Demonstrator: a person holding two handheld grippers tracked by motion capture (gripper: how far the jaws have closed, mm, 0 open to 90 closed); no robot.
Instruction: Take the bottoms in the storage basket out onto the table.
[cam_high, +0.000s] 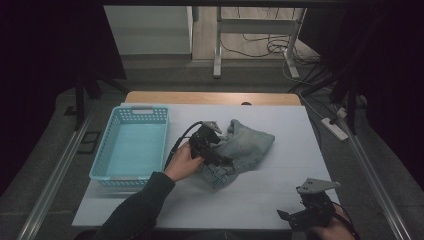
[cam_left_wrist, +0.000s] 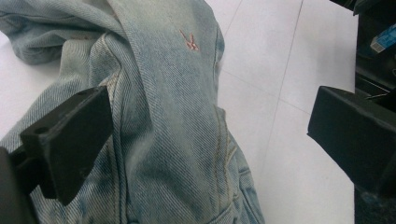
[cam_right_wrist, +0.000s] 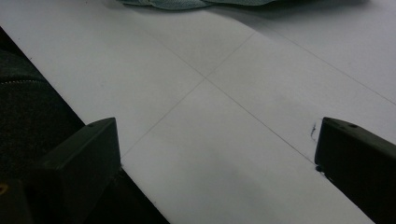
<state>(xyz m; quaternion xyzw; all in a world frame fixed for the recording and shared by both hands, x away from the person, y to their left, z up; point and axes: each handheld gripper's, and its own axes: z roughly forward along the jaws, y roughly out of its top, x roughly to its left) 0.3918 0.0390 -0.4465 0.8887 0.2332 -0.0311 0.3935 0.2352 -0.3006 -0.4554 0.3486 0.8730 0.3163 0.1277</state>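
A crumpled pair of light blue denim jeans (cam_high: 245, 145) lies at the middle of the white table (cam_high: 285, 175). A hand holds my left gripper (cam_high: 224, 159) over the jeans' left part. In the left gripper view the left gripper (cam_left_wrist: 210, 140) stands wide open, its jaws on either side of a fold of jeans (cam_left_wrist: 163, 93) and not clamped on it. My right gripper (cam_high: 287, 217) sits low at the table's front right edge, far from the jeans. In the right gripper view the right gripper (cam_right_wrist: 219, 154) is open over bare table, with the jeans' edge (cam_right_wrist: 187, 3) far ahead.
An empty light blue plastic basket (cam_high: 143, 114) stands on the table's left side, close to the left hand. A wooden strip (cam_high: 210, 97) runs along the table's far edge. A dark sleeve (cam_high: 135, 210) reaches in from the bottom left.
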